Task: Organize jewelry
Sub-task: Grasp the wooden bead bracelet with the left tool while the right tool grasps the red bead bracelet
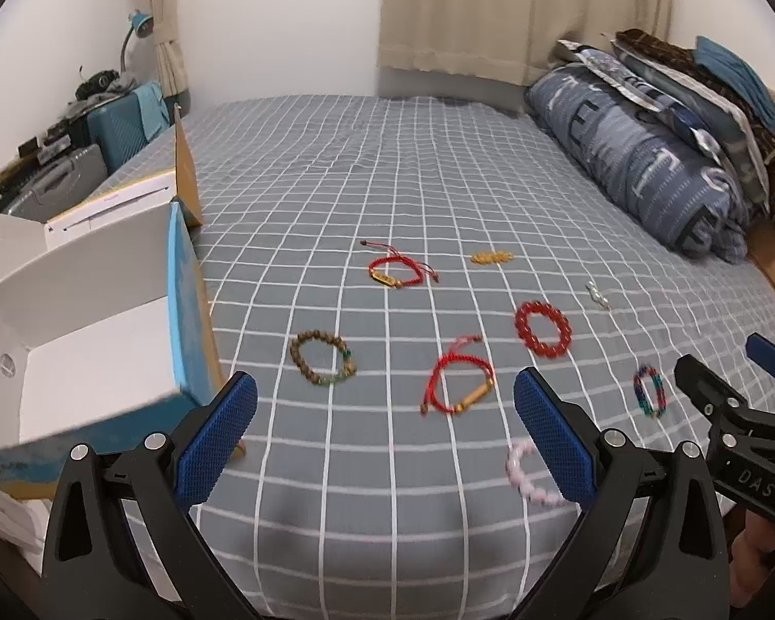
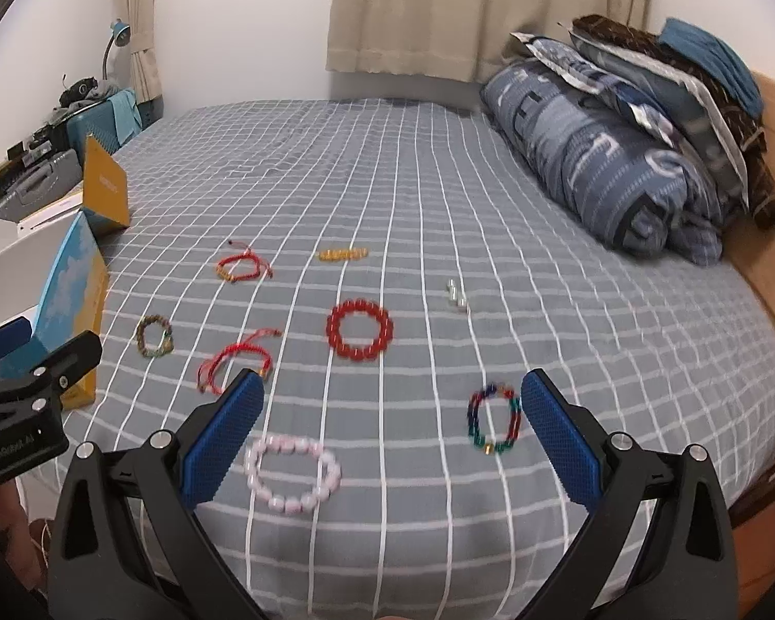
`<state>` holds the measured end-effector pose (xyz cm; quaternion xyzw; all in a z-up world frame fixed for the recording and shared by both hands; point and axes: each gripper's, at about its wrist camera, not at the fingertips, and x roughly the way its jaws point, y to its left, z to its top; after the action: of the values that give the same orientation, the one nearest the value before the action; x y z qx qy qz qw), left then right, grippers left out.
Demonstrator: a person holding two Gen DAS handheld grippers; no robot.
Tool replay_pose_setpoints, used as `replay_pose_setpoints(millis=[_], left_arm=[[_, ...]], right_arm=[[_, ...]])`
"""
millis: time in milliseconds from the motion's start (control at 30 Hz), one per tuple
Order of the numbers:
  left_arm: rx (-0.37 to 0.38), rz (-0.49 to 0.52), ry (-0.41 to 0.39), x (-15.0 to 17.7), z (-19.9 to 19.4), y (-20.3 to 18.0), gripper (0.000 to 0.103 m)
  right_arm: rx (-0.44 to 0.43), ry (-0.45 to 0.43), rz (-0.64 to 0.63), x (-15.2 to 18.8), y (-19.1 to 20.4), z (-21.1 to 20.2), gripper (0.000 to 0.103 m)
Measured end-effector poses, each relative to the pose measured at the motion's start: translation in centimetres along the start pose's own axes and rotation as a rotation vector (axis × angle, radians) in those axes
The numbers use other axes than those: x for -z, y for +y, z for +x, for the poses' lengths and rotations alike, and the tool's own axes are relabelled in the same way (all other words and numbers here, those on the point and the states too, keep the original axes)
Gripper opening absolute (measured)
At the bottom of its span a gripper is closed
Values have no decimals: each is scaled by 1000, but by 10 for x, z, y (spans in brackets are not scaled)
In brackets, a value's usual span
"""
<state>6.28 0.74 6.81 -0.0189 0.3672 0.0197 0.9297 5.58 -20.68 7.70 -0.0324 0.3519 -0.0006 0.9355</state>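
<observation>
Our left gripper hung spread wide and empty above the near edge of the bed, and our right gripper was the same, parted and holding nothing. We judged this the opening of the job: nothing had yet been lifted, and the white inside of the open box at the left showed no jewelry.

Just ahead of the right gripper lay the pink bead bracelet, nearest its left finger, with the multicoloured bracelet just beside its right finger. Ahead of the left gripper were a red cord bracelet and, nearer the box, the brown wooden bead bracelet. Farther out sat the red bead bracelet, a second red cord bracelet, an amber piece and a small silvery piece, all apart from one another on the checked cover.

The next move, as we saw it, called for lowering one gripper over a near bracelet, pinching a single side of the loop against the soft cover, then carrying it to the box.
</observation>
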Motion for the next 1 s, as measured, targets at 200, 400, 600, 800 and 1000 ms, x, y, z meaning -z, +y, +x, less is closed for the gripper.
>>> replay_pose_setpoints(millis=[200,400,600,800,1000], left_arm=[[11,17,63,-20,38,-8,97],[-43,45,129,-32,87,-6,97],[-74,13,177,-31,136,12,97],[-90,-17,240,-22,172,30,97],[-43,-44,286,-14,185,36,91]], right_arm=[[-11,20,-12,-38,1,36,96],[-22,91,-14,-59,1,92,96],[-25,183,-14,-57,2,152,96],[-36,260,-31,-39,5,196,96],[-26,302,-12,-31,-2,221,90]])
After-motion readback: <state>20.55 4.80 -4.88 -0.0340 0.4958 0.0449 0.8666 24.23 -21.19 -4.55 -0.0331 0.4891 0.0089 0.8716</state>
